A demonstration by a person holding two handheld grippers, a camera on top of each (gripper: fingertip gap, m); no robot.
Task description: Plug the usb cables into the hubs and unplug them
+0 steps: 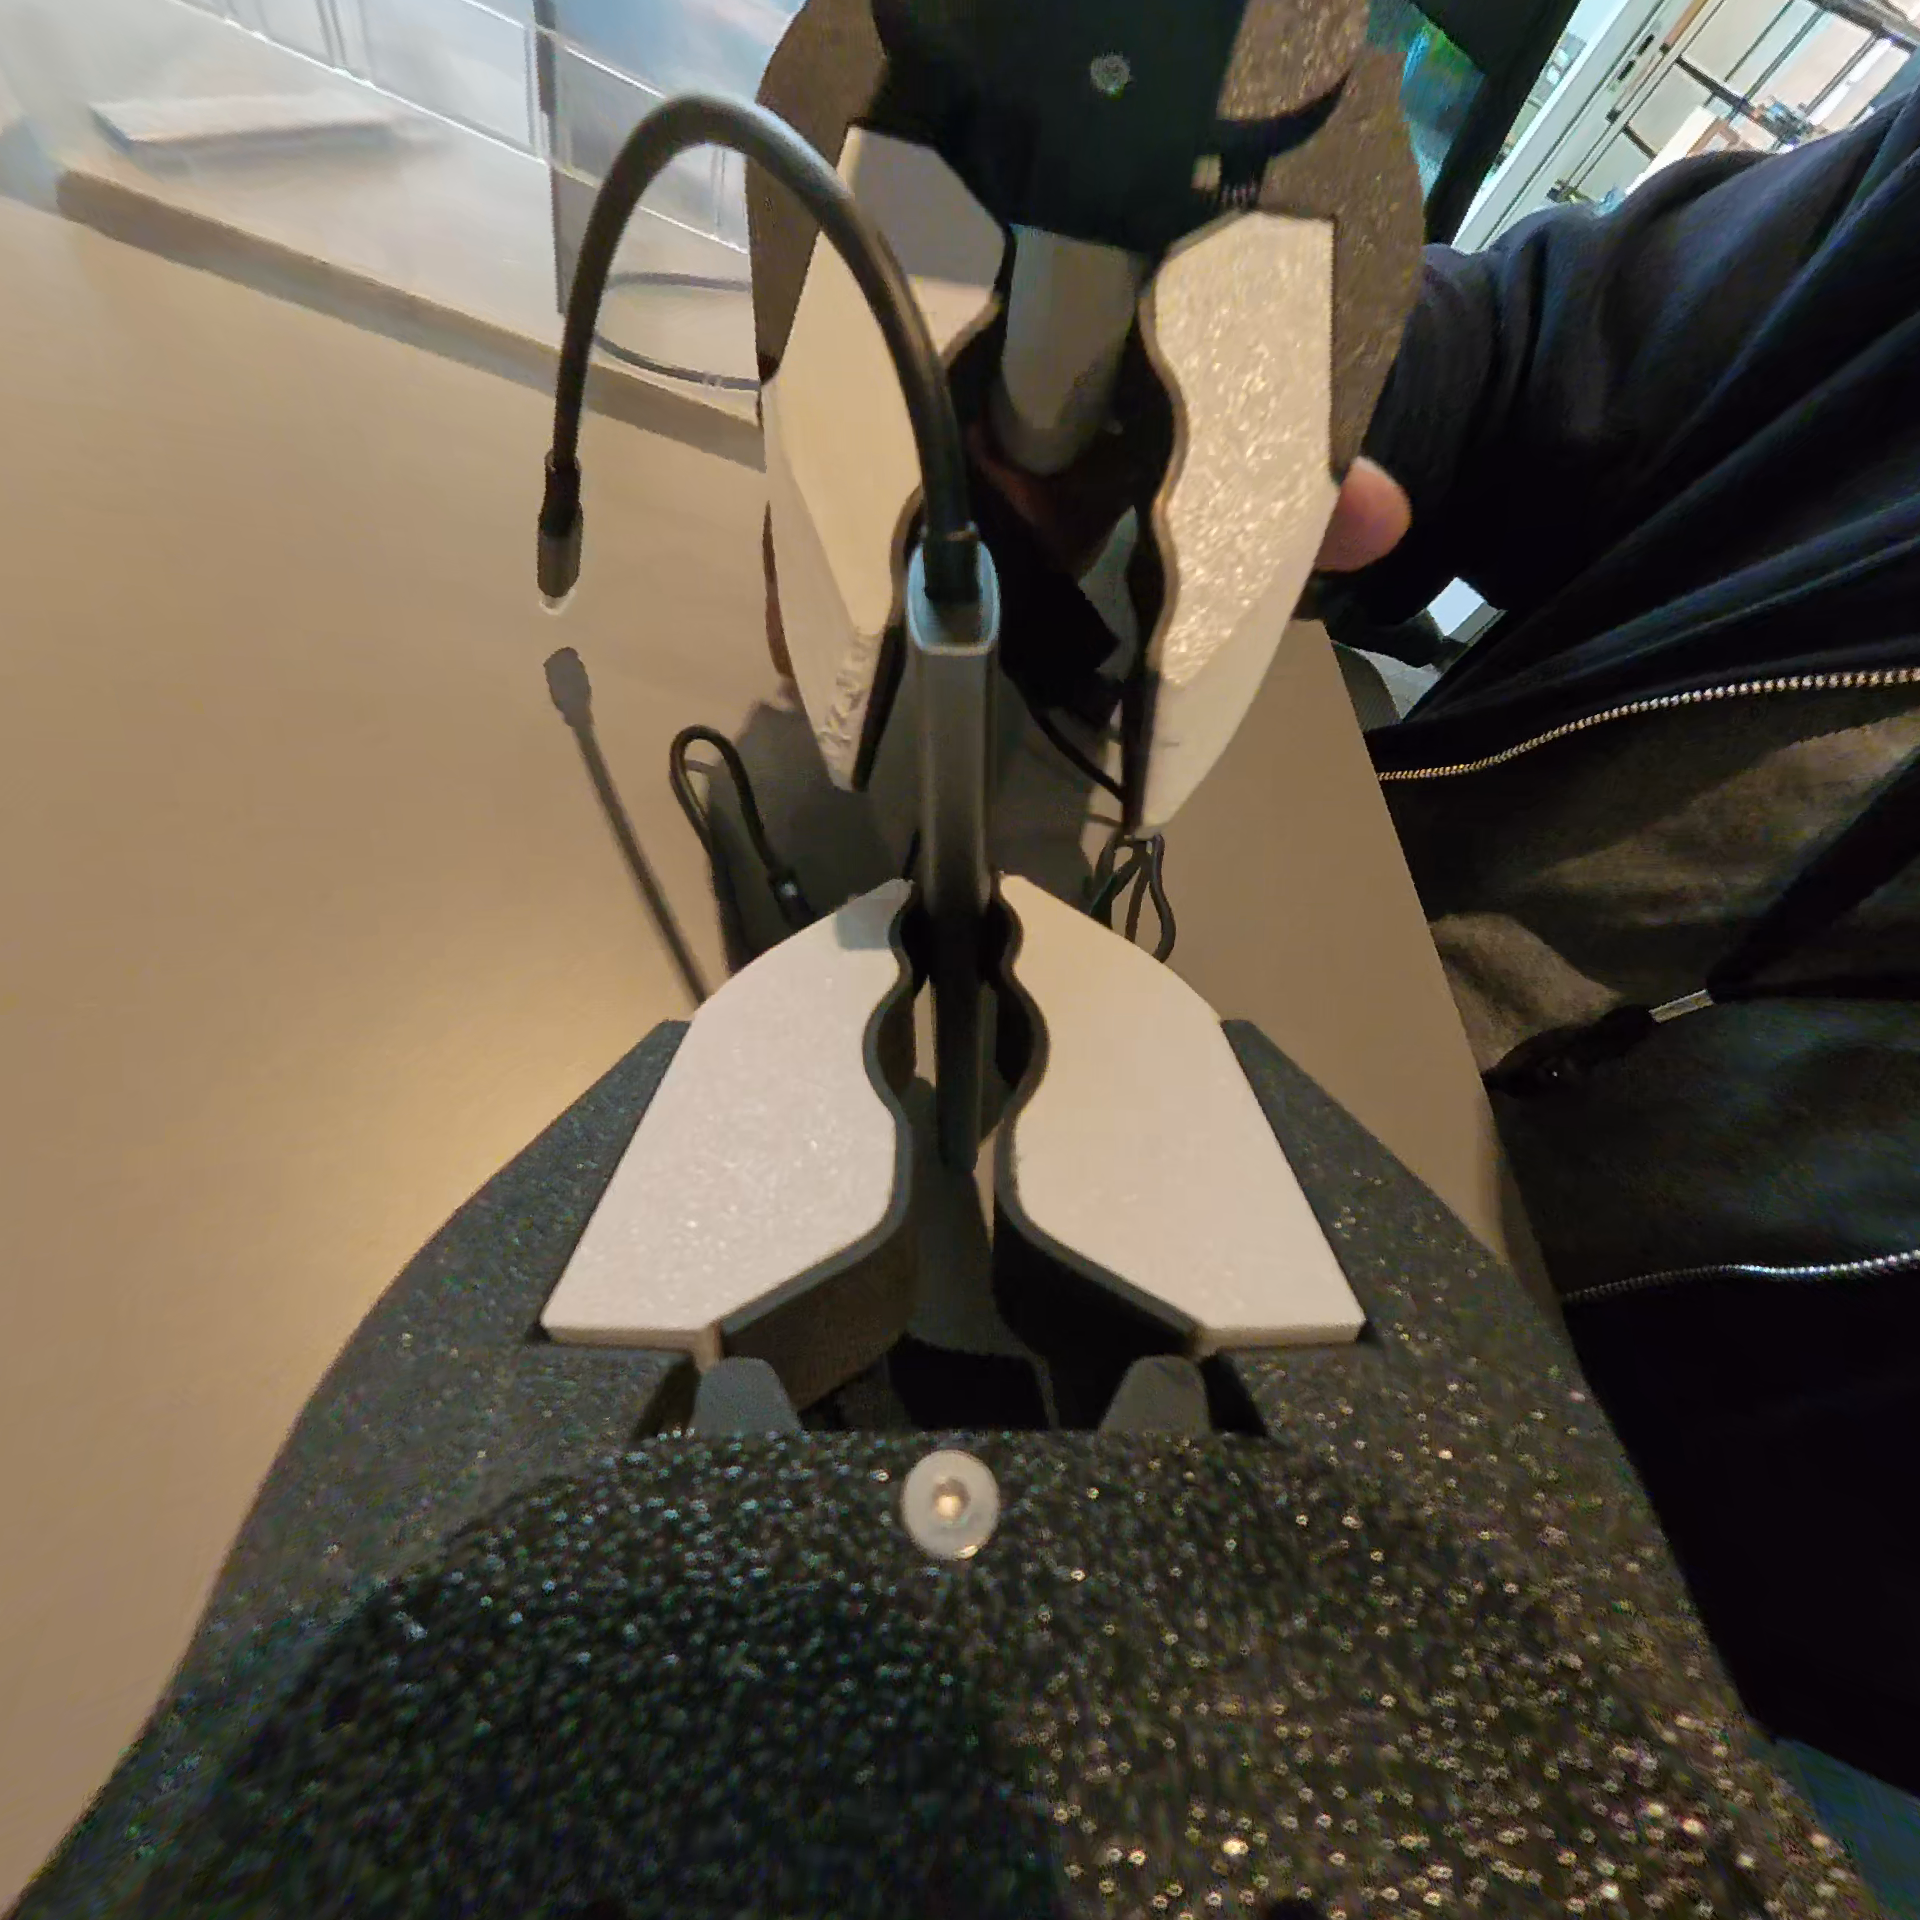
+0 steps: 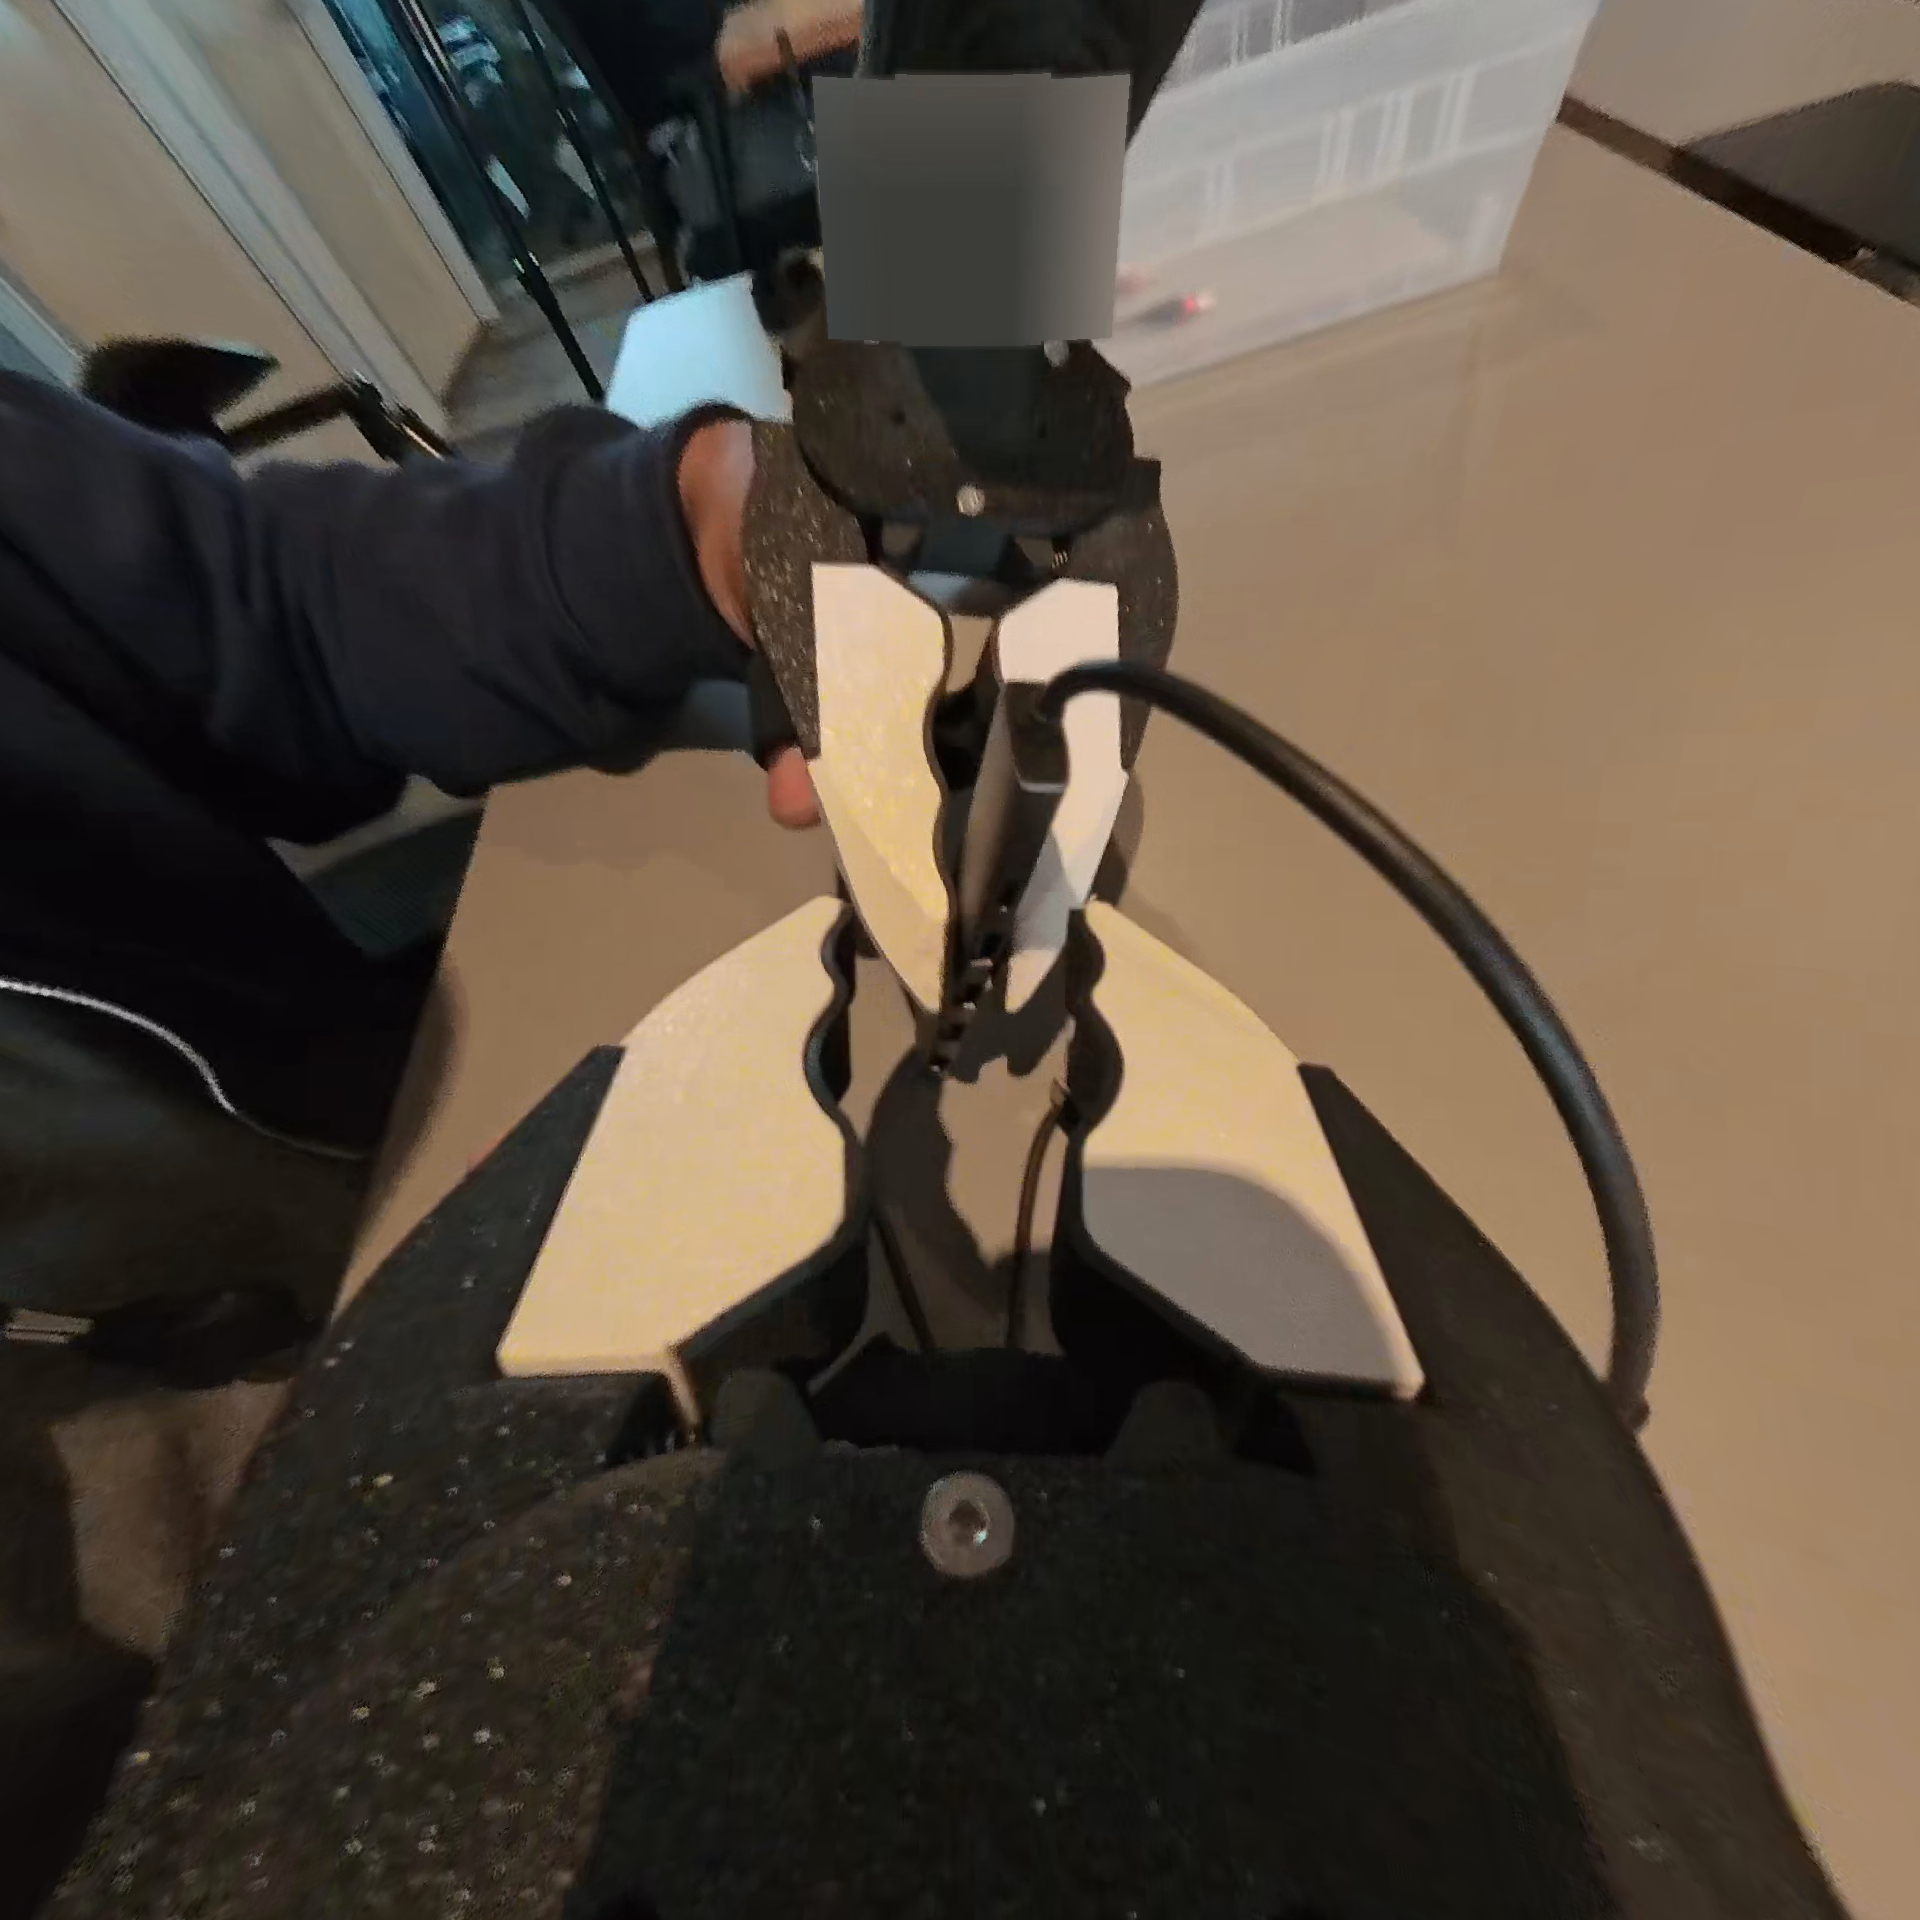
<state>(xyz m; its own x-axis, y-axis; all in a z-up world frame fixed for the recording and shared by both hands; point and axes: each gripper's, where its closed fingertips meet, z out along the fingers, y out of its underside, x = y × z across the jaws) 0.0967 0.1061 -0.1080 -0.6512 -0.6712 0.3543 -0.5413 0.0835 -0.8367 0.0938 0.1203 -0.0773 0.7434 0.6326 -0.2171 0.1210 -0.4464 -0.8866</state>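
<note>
- While the two grippers face each other above the table (image 1: pixel 260 831), the left gripper (image 1: pixel 954 914) is clamped on the lower end of a slim grey hub (image 1: pixel 951 748) standing edge-on between its fingers.
- Beyond, the right gripper (image 1: pixel 997 727) hangs spread wide, its fingers either side of the hub's top.
- The hub's black cable (image 1: pixel 790 208) arches up and over, its plug (image 1: pixel 556 530) dangling free.
</note>
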